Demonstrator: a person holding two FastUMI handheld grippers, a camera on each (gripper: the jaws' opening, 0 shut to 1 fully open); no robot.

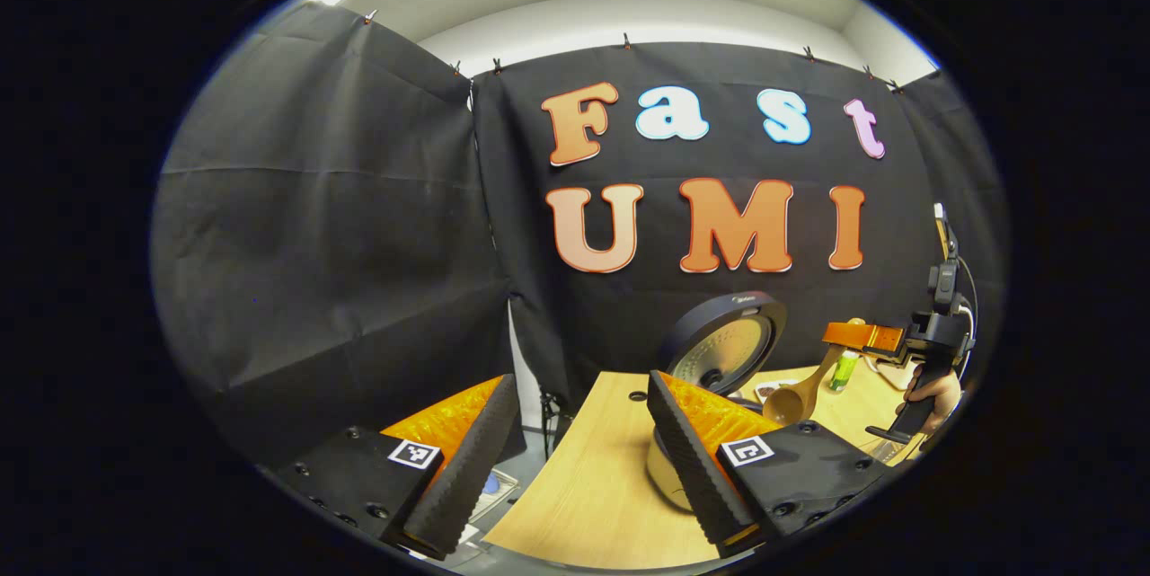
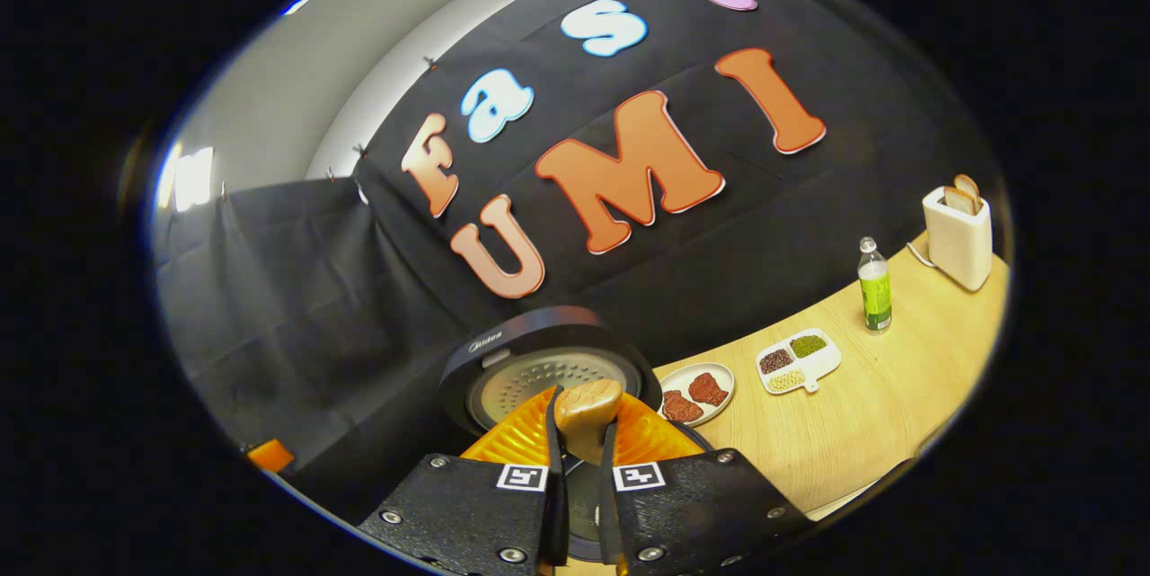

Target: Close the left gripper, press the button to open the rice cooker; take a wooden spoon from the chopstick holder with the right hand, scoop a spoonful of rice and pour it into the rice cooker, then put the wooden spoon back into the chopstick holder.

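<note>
The rice cooker stands on the wooden table with its round lid (image 1: 723,342) raised. In the left gripper view, my left gripper (image 1: 579,459) is open with nothing between its fingers, low at the table's left end in front of the cooker. Beyond it, my right gripper (image 1: 867,338) holds the wooden spoon (image 1: 795,396) by its handle, bowl hanging down beside the cooker. In the right gripper view, my right gripper (image 2: 584,437) is shut on the spoon handle (image 2: 586,410), just above the cooker's open pot, with the lid (image 2: 544,360) behind. The spoon's bowl is hidden there.
Right of the cooker lie a plate of meat (image 2: 696,392) and a compartment dish of beans (image 2: 798,358). A green bottle (image 2: 873,288) and a white toaster (image 2: 959,234) stand farther right. A hand (image 1: 934,392) grips the right gripper. The table edge (image 1: 539,477) falls away on the left.
</note>
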